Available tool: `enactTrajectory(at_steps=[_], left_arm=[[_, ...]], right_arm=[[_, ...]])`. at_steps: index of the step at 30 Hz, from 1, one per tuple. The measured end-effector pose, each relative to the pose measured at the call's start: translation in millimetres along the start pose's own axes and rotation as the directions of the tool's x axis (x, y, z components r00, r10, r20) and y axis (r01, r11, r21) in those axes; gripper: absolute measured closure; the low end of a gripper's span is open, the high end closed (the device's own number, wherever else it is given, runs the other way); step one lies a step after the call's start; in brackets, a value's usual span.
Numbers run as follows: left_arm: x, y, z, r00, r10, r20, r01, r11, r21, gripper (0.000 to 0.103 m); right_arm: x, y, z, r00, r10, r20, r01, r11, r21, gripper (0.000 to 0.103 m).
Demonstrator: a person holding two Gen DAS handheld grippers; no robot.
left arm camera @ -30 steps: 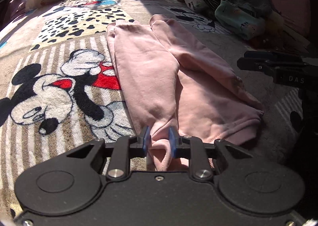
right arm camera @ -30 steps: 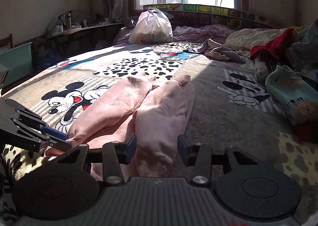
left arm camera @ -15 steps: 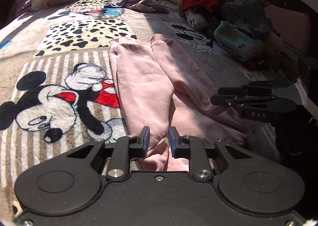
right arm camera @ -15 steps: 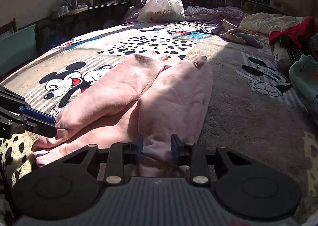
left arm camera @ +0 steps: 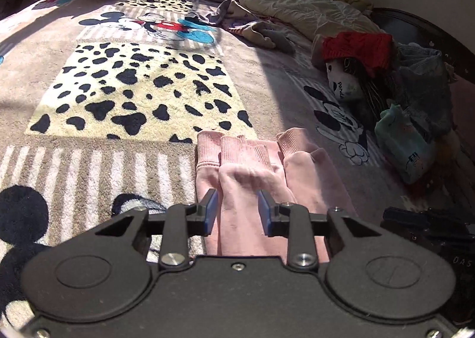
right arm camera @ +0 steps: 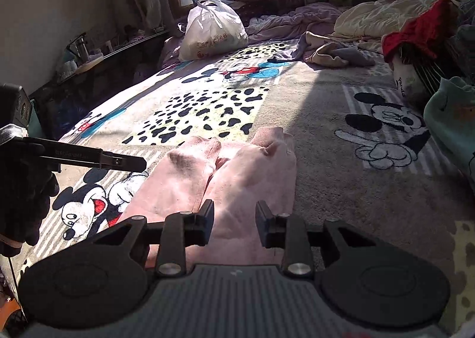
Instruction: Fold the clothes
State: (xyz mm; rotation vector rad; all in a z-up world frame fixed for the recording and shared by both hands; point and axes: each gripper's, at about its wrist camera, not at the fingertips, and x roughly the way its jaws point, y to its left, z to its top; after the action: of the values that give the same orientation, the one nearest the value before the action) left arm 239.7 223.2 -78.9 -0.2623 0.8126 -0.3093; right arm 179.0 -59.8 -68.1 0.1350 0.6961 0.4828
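Pink sweatpants [left arm camera: 252, 186] lie folded in half on the Mickey Mouse blanket [left arm camera: 133, 94], with the waist end laid over the ribbed leg cuffs [left arm camera: 237, 145]. My left gripper [left arm camera: 237, 210] is open just above the folded top layer, holding nothing. The pants also show in the right wrist view [right arm camera: 237, 177]. My right gripper [right arm camera: 234, 219] is open over the right half of the fold, empty. The left gripper's finger [right arm camera: 98, 158] shows at the left of the right wrist view.
A white plastic bag [right arm camera: 210, 30] sits at the far end by the window. A pile of clothes, with a red knit piece [left arm camera: 359, 50] and a mint garment [left arm camera: 403, 142], lies at the right. A loose grey-beige garment [left arm camera: 258, 29] lies beyond the pants.
Both grippers carried the waist end forward over the leg cuffs, folding the pants in half, then opened and let go.
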Motion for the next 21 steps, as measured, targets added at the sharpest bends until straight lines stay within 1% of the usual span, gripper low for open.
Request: enactTrajectory(at_steps=[2, 3, 4, 5, 6, 7, 8, 9, 10, 11, 12, 13, 15, 16, 18, 19, 20, 21], left_arm=[[15, 7, 6, 0.999, -0.043, -0.008, 0.042, 0.998, -0.043, 0.075], [20, 8, 6, 0.998, -0.062, -0.008, 0.062, 0.997, -0.048, 0.075], [20, 8, 6, 0.998, -0.064, -0.001, 0.064, 0.997, -0.038, 0.083], [21, 7, 6, 0.998, -0.066, 0.007, 0.066, 0.997, -0.028, 0.102], [21, 6, 5, 0.998, -0.068, 0.015, 0.069, 0.997, -0.018, 0.102], [14, 7, 4, 0.996, -0.072, 0.053, 0.073, 0.997, -0.017, 0.102], [6, 10, 2, 0.99, -0.101, 0.102, 0.106, 0.993, -0.043, 0.102], [11, 12, 0, 0.992, -0.097, 0.085, 0.1, 0.994, -0.038, 0.102], [17, 13, -2, 0.994, -0.09, 0.067, 0.093, 0.995, -0.033, 0.099], [25, 14, -5, 0.999, -0.006, 0.034, 0.007, 1.0, -0.01, 0.098], [32, 15, -8, 0.997, 0.076, 0.004, -0.077, 0.997, 0.015, 0.098], [30, 20, -11, 0.998, 0.059, 0.022, -0.058, 0.998, -0.018, 0.098], [19, 20, -13, 0.997, 0.048, 0.06, -0.047, 0.998, -0.029, 0.097], [13, 17, -12, 0.996, 0.038, 0.075, -0.038, 0.999, -0.013, 0.098], [3, 10, -9, 0.995, 0.031, 0.097, -0.032, 0.999, 0.005, 0.086], [-3, 7, -7, 0.993, 0.034, 0.115, -0.036, 0.999, 0.018, 0.077], [-8, 2, -6, 0.99, 0.043, 0.131, -0.049, 0.998, 0.044, 0.077], [-14, -4, -5, 0.989, 0.031, 0.141, -0.044, 0.995, 0.088, 0.077]], right_arm=[[8, -4, 6, 1.0, 0.0, -0.004, 0.0, 1.0, 0.008, 0.071], [11, -5, 8, 1.0, -0.001, -0.005, 0.001, 1.0, 0.006, 0.071], [14, -6, 10, 1.0, -0.003, -0.006, 0.003, 1.0, 0.003, 0.071], [17, -7, 11, 1.0, -0.004, -0.008, 0.004, 1.0, 0.002, 0.071], [20, -8, 12, 1.0, -0.003, -0.011, 0.003, 1.0, 0.002, 0.071], [22, -10, 12, 1.0, -0.003, -0.015, 0.003, 1.0, 0.002, 0.071], [23, -12, 13, 1.0, -0.004, -0.017, 0.004, 1.0, 0.002, 0.071], [23, -14, 13, 1.0, -0.007, -0.015, 0.007, 1.0, 0.002, 0.071], [25, -16, 12, 1.0, -0.009, -0.018, 0.009, 1.0, 0.005, 0.071], [28, -19, 11, 1.0, -0.012, -0.023, 0.012, 1.0, 0.008, 0.071], [32, -22, 10, 0.999, -0.017, -0.031, 0.017, 1.0, 0.012, 0.071], [35, -26, 10, 0.999, -0.022, -0.037, 0.023, 1.0, 0.019, 0.071], [39, -33, 9, 0.999, -0.031, -0.043, 0.033, 0.999, 0.034, 0.071], [40, -35, 9, 0.999, -0.035, -0.041, 0.036, 0.999, 0.037, 0.071], [42, -38, 10, 0.998, -0.038, -0.042, 0.04, 0.998, 0.044, 0.071], [44, -38, 11, 0.998, -0.038, -0.042, 0.04, 0.998, 0.043, 0.07], [46, -38, 12, 0.998, -0.037, -0.042, 0.038, 0.998, 0.04, 0.07], [47, -36, 13, 0.999, -0.035, -0.038, 0.037, 0.999, 0.032, 0.07]])
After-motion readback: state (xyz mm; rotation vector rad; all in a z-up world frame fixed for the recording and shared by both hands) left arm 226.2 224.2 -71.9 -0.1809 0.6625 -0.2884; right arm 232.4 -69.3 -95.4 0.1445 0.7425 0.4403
